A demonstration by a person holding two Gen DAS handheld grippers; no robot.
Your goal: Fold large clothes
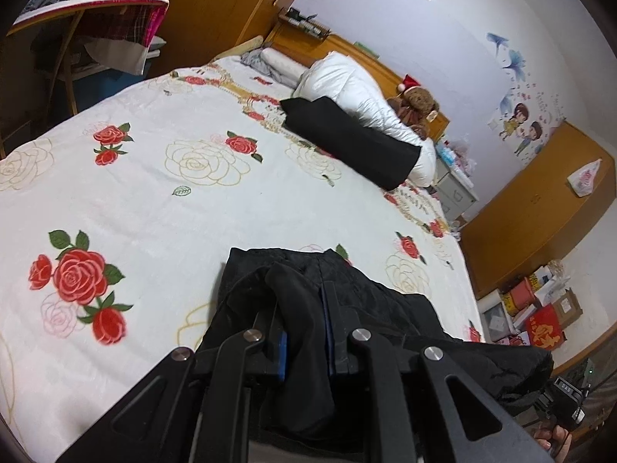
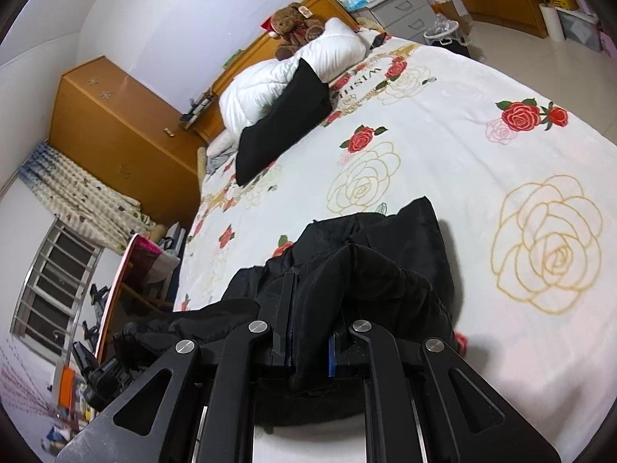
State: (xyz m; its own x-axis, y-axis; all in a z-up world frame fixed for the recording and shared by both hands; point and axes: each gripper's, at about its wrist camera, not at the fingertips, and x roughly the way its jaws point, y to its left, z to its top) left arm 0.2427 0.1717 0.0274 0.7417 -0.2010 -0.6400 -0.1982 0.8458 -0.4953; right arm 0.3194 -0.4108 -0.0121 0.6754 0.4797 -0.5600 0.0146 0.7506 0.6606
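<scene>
A large black garment (image 1: 347, 308) hangs bunched between both grippers above a white bedspread (image 1: 154, 193) printed with roses. My left gripper (image 1: 304, 289) is shut on a fold of its cloth, which drapes down between the fingers. In the right wrist view my right gripper (image 2: 316, 289) is shut on another bunch of the black garment (image 2: 366, 270), and the rest trails off to the left toward the other hand. The fingertips of both grippers are buried in fabric. A folded black garment (image 1: 351, 139) leans on a white duvet near the headboard.
A rolled white duvet (image 2: 289, 73) and a teddy bear (image 2: 295, 25) lie at the wooden headboard. A desk with a red-edged top (image 1: 88, 11) stands beside the bed. Wooden wardrobes (image 2: 115, 127), a grey drawer unit (image 2: 405, 11) and boxes on the floor (image 1: 532, 308) surround it.
</scene>
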